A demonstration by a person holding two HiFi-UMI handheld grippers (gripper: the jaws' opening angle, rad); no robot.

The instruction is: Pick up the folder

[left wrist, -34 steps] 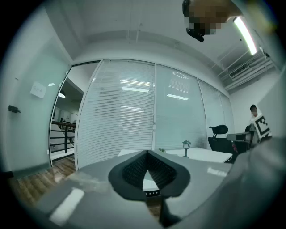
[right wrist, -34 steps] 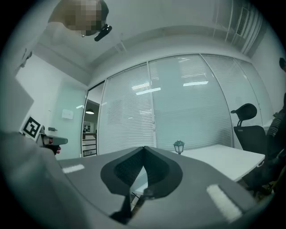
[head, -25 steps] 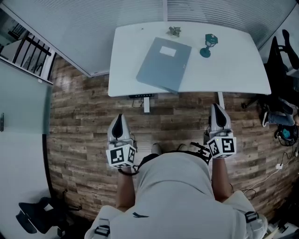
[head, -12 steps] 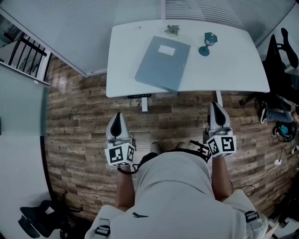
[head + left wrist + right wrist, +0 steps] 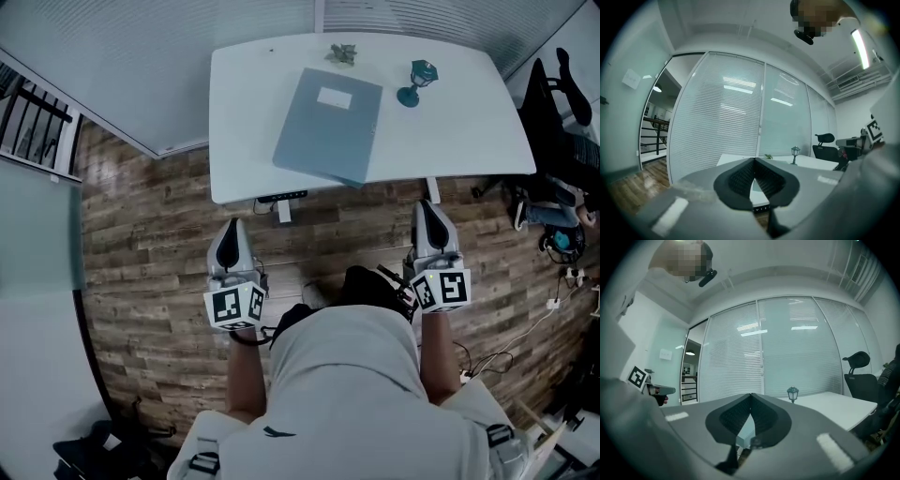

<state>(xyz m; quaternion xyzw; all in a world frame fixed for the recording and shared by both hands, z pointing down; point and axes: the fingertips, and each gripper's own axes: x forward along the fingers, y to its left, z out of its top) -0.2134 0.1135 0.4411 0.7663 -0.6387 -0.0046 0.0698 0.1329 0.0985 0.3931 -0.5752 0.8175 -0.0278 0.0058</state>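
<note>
A grey-blue folder (image 5: 328, 127) with a white label lies slantwise on the white table (image 5: 459, 131); its near corner juts slightly over the front edge. Both grippers hang over the wooden floor, short of the table and apart from the folder. My left gripper (image 5: 230, 227) points toward the table's left front, jaws shut and nothing between them (image 5: 754, 161). My right gripper (image 5: 427, 208) sits just before the front edge, right of the folder, also shut and holding nothing (image 5: 750, 397). In the gripper views the folder is not distinguishable.
A small green lamp figurine (image 5: 419, 80) and a little green object (image 5: 342, 53) stand at the table's far side. A black office chair (image 5: 553, 103) and floor cables (image 5: 562, 281) are at the right. Blinds-covered glass (image 5: 736, 117) stands behind the table, a railing (image 5: 33, 127) at far left.
The person has stepped toward the table; both shut grippers have come closer to its front edge. The folder has not moved.
</note>
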